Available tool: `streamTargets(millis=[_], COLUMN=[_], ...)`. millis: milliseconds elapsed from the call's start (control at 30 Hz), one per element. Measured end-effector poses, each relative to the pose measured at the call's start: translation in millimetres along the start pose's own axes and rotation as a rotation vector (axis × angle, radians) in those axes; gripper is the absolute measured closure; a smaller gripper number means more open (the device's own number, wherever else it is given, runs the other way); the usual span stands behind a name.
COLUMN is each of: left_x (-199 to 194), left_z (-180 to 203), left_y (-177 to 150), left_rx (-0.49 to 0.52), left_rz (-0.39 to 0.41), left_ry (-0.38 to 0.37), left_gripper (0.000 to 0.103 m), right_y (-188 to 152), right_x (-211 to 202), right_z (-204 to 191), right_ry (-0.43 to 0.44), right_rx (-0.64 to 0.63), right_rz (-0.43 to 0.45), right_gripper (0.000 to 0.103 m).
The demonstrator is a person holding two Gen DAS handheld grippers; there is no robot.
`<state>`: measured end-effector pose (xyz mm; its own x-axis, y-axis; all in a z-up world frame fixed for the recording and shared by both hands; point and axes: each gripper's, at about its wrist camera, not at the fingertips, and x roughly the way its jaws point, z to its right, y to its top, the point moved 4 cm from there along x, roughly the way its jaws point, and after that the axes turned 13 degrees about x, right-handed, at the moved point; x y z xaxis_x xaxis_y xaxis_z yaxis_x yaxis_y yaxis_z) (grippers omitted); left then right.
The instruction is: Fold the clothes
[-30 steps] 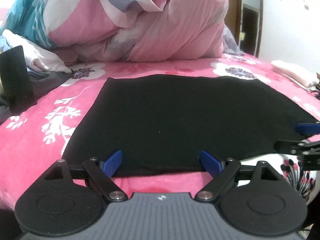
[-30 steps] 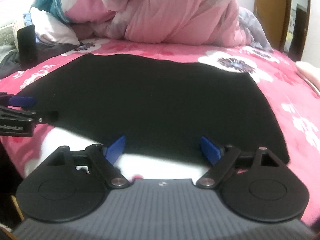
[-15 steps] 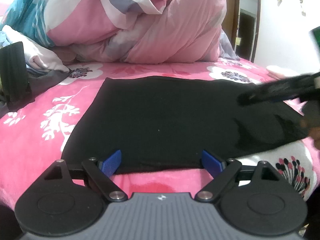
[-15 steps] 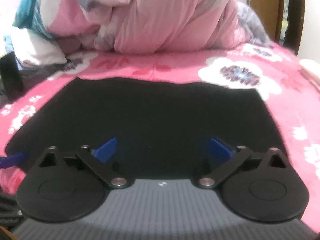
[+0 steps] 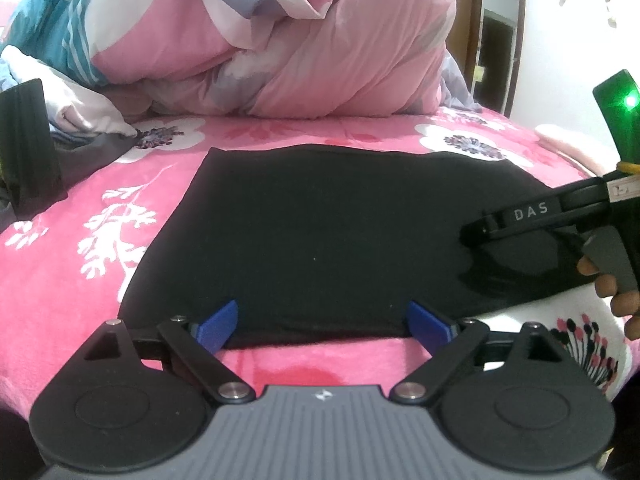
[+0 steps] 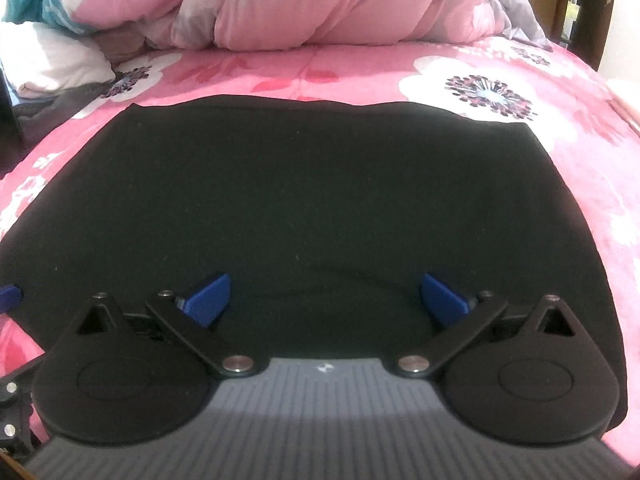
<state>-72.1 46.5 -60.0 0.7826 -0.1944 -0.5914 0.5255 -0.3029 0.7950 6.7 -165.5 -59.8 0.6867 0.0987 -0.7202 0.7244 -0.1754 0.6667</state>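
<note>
A black garment (image 5: 340, 220) lies spread flat on the pink floral bedspread (image 5: 80, 240). My left gripper (image 5: 322, 326) sits low at its near hem. Its jaws are opening; the hem lies between the blue pads (image 5: 216, 326) and they do not press it. My right gripper (image 6: 324, 300) hovers wide open over the garment (image 6: 304, 184), with only flat cloth under it. In the left wrist view the right tool's black arm (image 5: 528, 216) reaches in over the garment's right side, held by a hand (image 5: 612, 288). One blue left pad (image 6: 8, 296) shows at the right wrist view's left edge.
A heaped pink duvet (image 5: 280, 40) fills the back of the bed. White clothes (image 5: 80, 108) and a black upright object (image 5: 24, 148) lie at the left. A cream item (image 5: 568, 144) rests at the far right by a dark doorway (image 5: 496, 60).
The right gripper left the garment's near right edge and moved in over the cloth, with its jaws wider. The left gripper stayed put and its pads spread slightly.
</note>
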Motion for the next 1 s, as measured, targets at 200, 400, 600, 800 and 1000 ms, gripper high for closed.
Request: streamTargets(millis=[200,400,600,800,1000], left_x=[3,4,4,2,0], left_z=[0,2,-1,-3,2], left_y=[3,5,8,10,12], left_rx=[-0.011,-0.017,-0.059,-0.1,-0.086], left_rz=[-0.024,-0.046,-0.061,-0.07,-0.078], left_ry=[-0.004,-0.014,-0.033,-0.045,-0.028], left_gripper=[0.006,0.001,0.0,0.0,0.0], right_y=[0,-3,-1,-2,-4], right_x=[0,-1,-1,-1,0], right_z=[-1,-1,-1,-2,-4], right_ry=[0.0,-0.009,-0.009,-0.018,-0.031], right_rx=[0.001,-0.004,-0.001,0.003,0.0], right_rz=[-0.013,0.008,0.003,0.006,0.014], right_gripper=[0.001,0.001,0.001,0.001,0.001])
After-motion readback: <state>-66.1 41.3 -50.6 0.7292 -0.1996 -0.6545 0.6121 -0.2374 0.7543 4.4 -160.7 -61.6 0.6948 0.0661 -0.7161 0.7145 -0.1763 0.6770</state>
